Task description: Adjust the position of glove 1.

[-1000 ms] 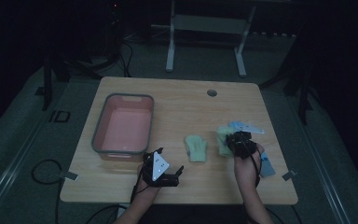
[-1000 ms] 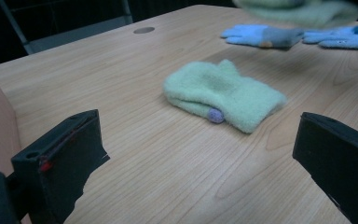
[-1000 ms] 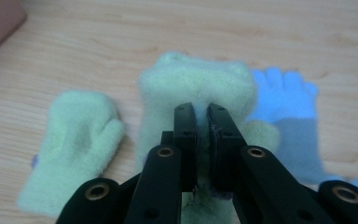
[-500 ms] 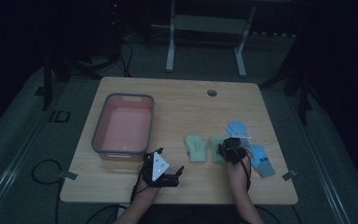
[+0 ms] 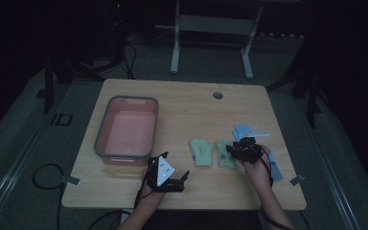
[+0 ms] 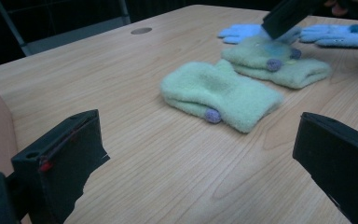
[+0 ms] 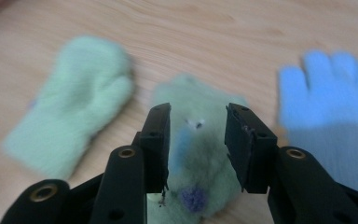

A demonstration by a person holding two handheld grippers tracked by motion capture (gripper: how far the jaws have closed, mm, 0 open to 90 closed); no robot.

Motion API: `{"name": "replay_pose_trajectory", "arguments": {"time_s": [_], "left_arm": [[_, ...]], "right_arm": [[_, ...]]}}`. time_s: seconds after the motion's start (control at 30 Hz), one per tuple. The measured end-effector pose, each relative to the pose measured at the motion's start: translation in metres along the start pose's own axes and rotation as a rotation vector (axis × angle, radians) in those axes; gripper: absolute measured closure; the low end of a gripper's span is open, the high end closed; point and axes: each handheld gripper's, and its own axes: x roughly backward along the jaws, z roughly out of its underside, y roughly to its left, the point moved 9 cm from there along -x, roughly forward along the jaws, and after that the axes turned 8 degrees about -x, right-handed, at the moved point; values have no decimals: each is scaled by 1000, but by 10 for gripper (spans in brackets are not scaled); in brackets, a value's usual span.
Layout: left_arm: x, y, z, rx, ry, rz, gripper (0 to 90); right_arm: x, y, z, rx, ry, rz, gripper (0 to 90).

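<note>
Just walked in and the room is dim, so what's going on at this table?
A person works with tongs in each hand. The right tongs hover open over one green mitten, its partner mitten beside it and blue gloves nearby. The left tongs wait open near the pink bin.

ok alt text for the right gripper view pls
The right gripper has its two black jaws parted just above a green mitten with a small purple dot, lying on a wooden table. A second green mitten lies to its left and a blue glove to its right, all blurred.
</note>
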Motion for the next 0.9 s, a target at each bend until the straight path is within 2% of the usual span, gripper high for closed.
{"name": "replay_pose_trajectory", "arguments": {"time_s": [0.1, 0.17, 0.27, 0.4, 0.53, 0.6, 0.7, 0.73, 0.83, 0.87, 0.9], "left_arm": [[0, 0, 0, -4, 2, 0, 18], [0, 0, 0, -3, 2, -1, 18], [0, -1, 0, -5, 1, -4, 18], [0, -1, 0, -6, 2, -4, 18], [0, -1, 0, -9, 1, -5, 18], [0, -1, 0, -7, 1, -5, 18], [0, -1, 0, -8, 0, -4, 18], [0, -1, 0, -8, 0, -4, 18], [0, -1, 0, -6, -1, -4, 18], [0, -1, 0, -6, -1, -3, 18], [0, -1, 0, -6, -1, -3, 18]], "right_arm": [[5, -3, -1, 79, 13, -65, 600], [5, -3, 1, 106, 31, -92, 599], [1, -4, 6, 151, 65, -104, 596], [-7, -8, 14, 148, 93, -93, 593], [-14, -6, 18, 142, 96, -95, 595], [-20, -6, 22, 156, 106, -71, 598], [-21, -5, 24, 162, 103, -64, 598], [-21, -6, 26, 143, 104, -71, 597], [-21, -6, 26, 139, 98, -71, 604], [-21, -5, 27, 134, 103, -69, 662], [-21, -5, 27, 134, 103, -69, 662]]}}
